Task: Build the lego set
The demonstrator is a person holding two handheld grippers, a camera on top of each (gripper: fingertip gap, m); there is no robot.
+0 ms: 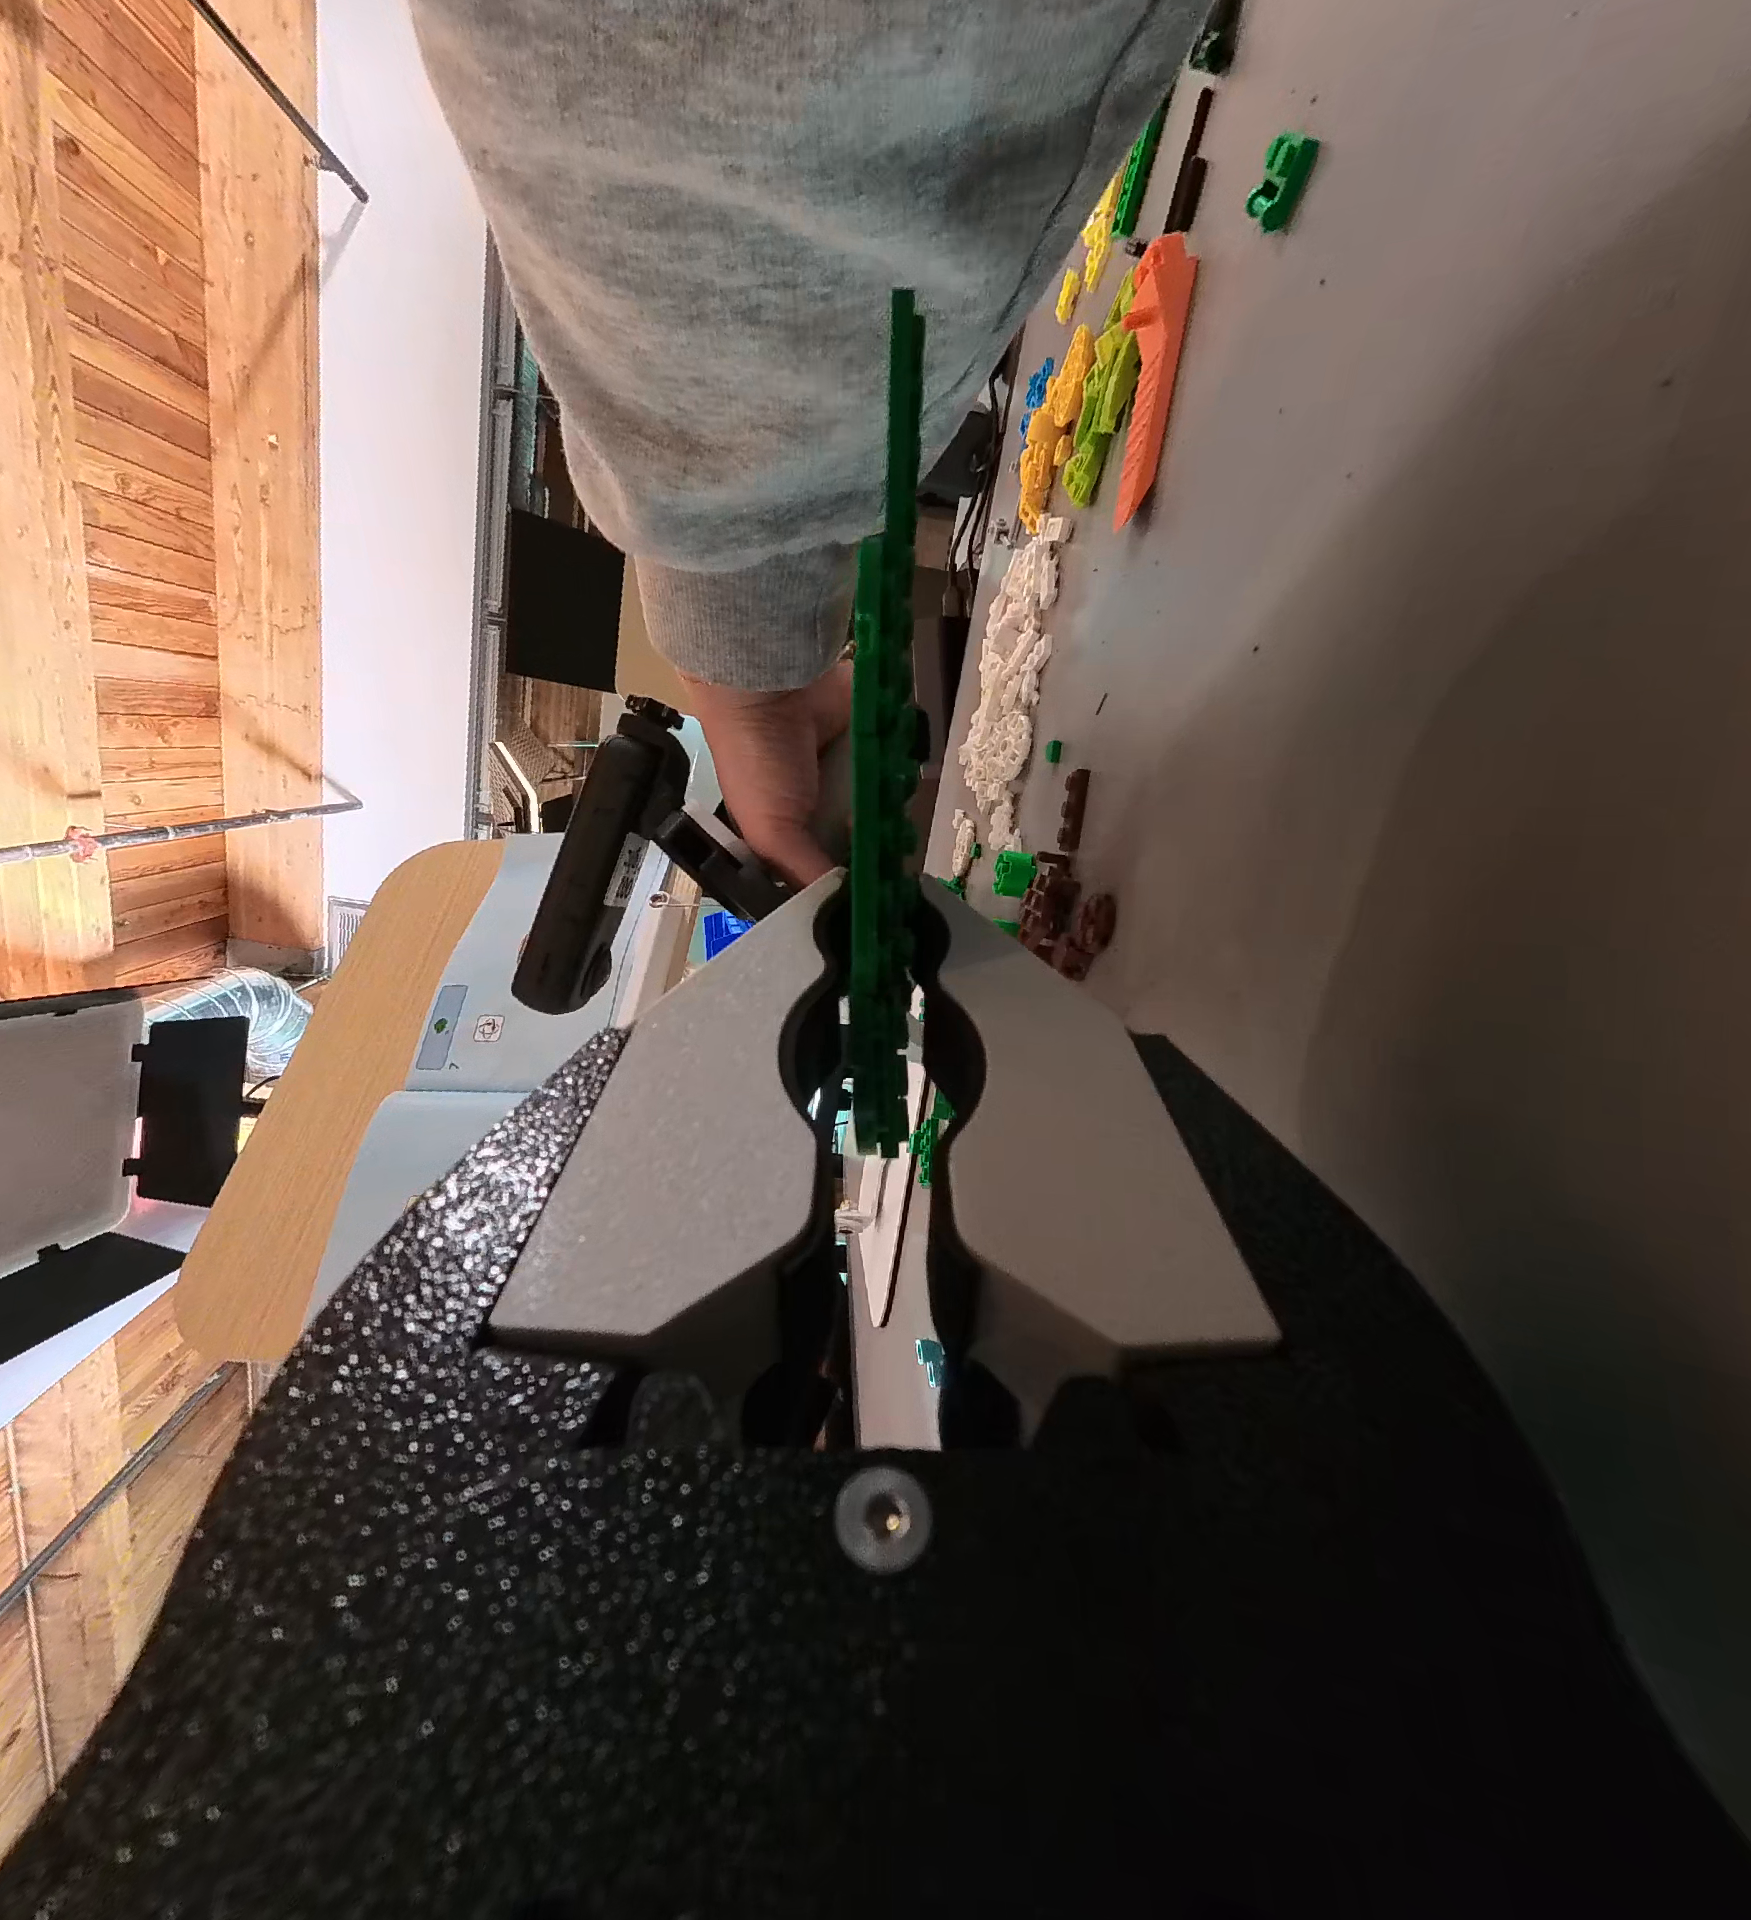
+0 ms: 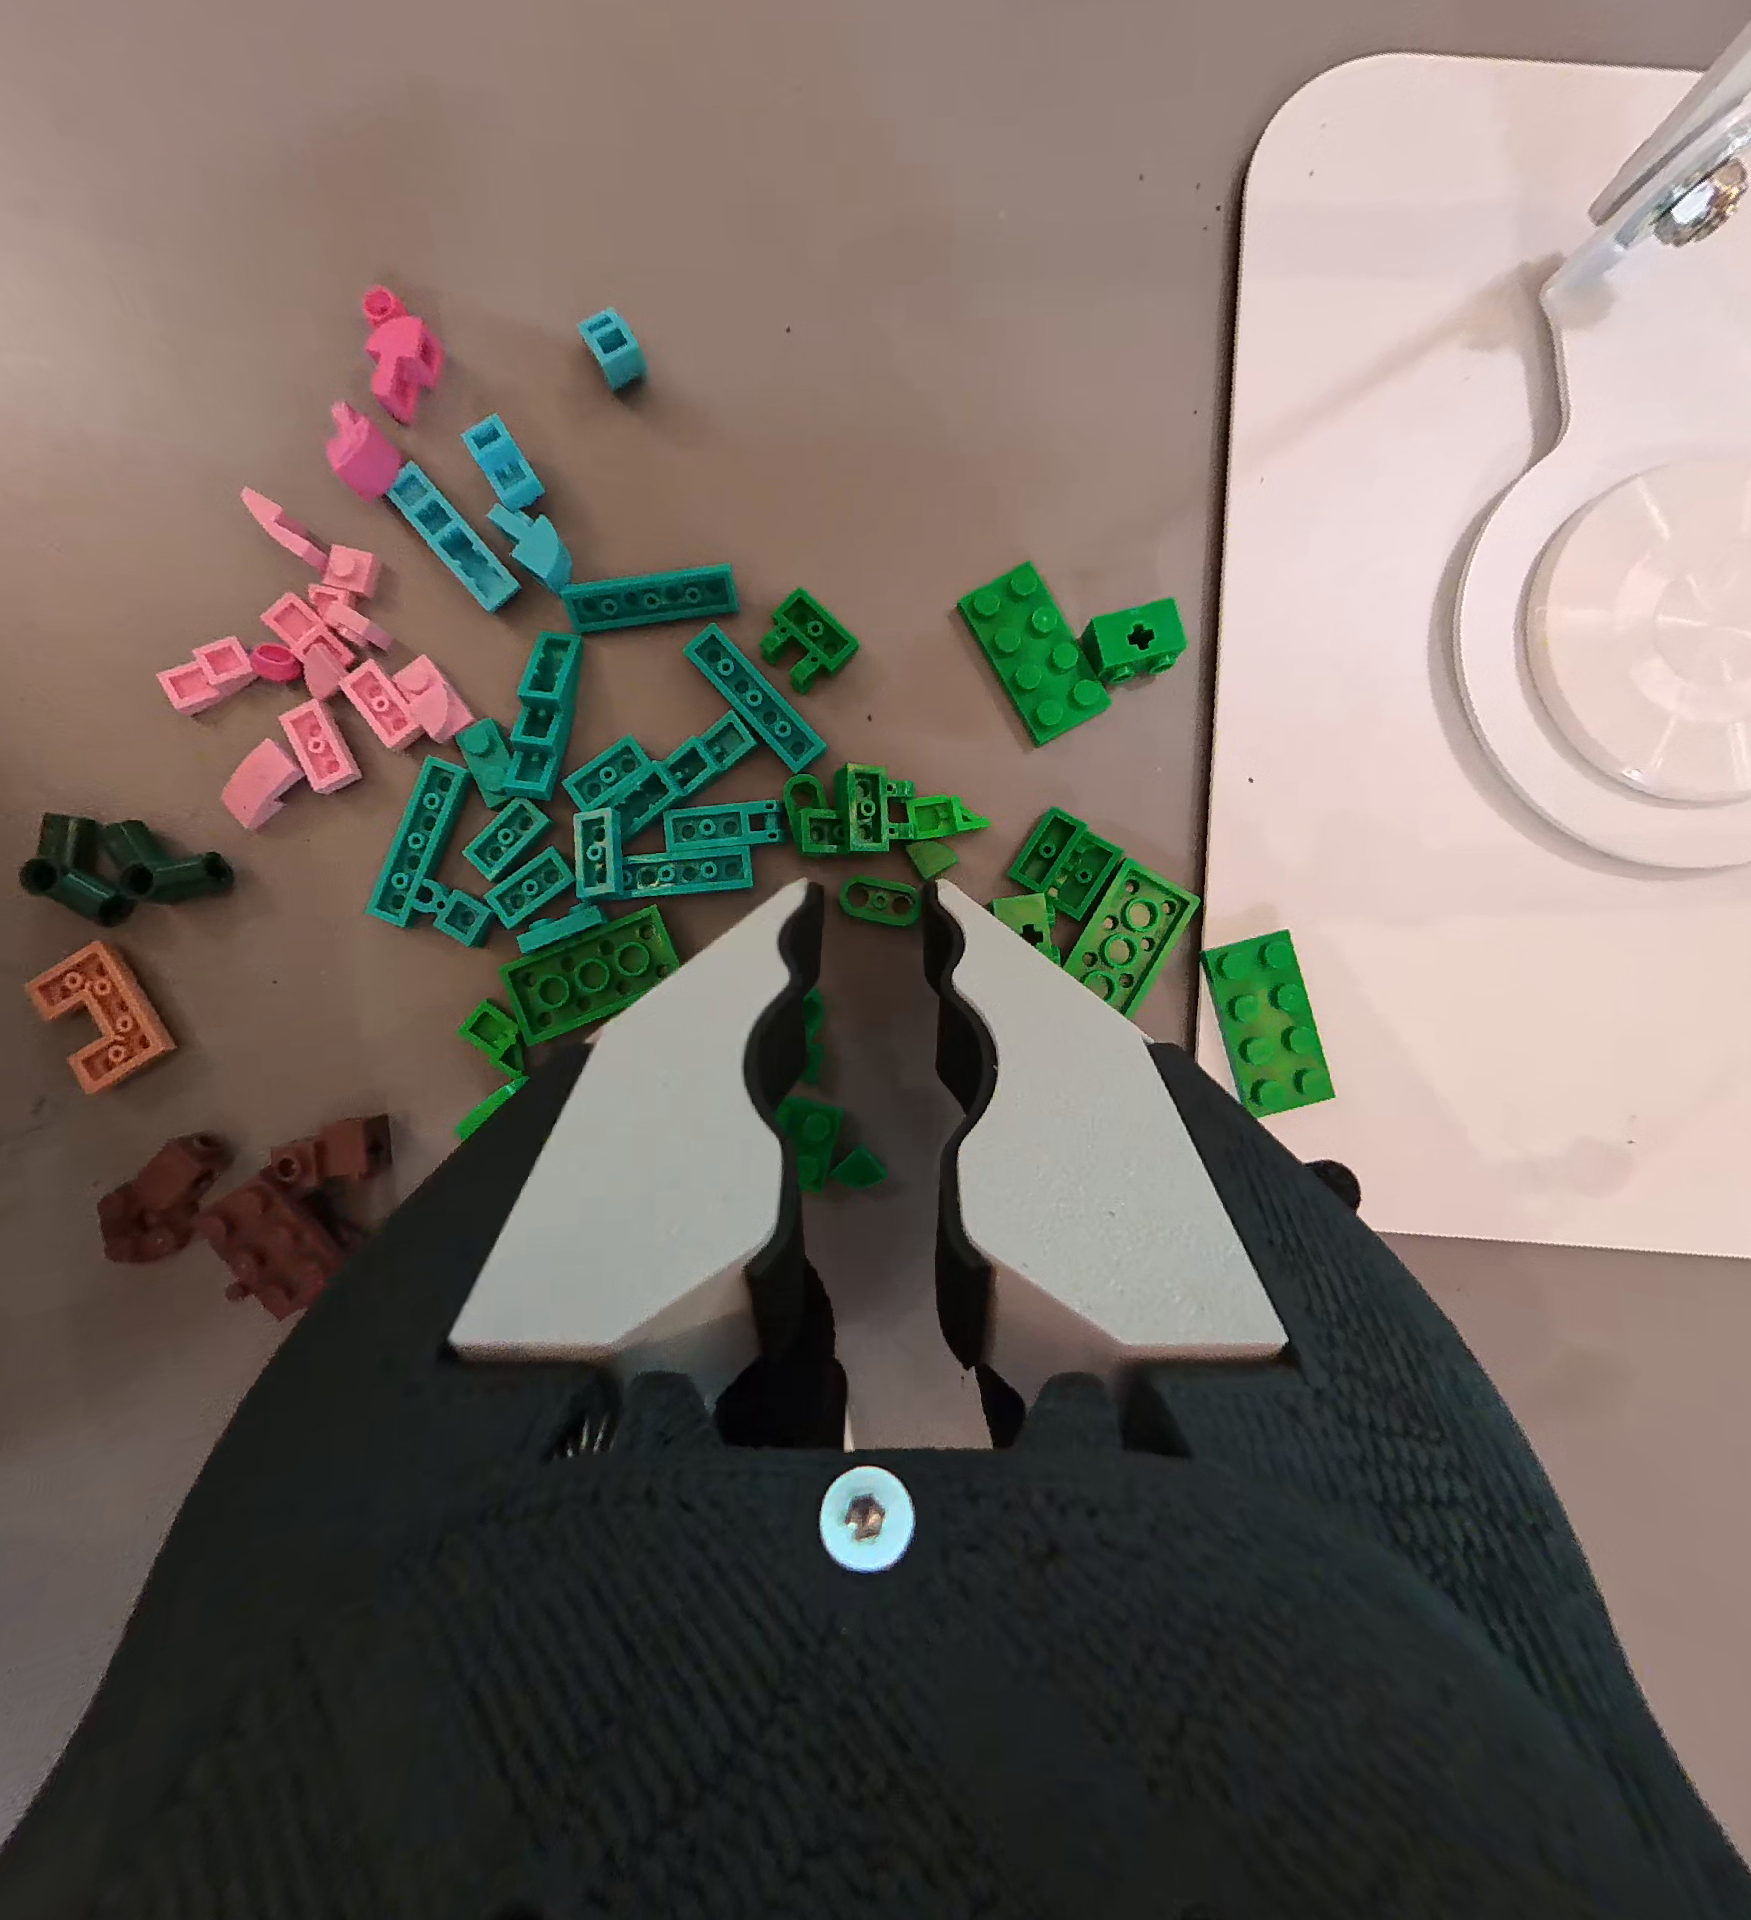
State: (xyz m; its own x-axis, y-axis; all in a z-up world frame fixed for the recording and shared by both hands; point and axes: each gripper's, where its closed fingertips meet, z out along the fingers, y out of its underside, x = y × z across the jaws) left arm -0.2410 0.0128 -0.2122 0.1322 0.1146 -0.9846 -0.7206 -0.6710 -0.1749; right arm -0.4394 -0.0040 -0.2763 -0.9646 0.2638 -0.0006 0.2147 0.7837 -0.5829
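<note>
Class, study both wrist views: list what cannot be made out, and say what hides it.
- Left wrist view: the dark green plate in the left tool shows edge-on only; its face is unseen.
- Left wrist view: the white piece pile is too small to sort.
- Right wrist view: green pieces lie partly under the right tool.

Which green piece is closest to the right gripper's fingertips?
The small oval green plate, lying flat just ahead of the open right gripper. It alone has rounded ends; the other greens are rectangular or lie farther out.
</note>
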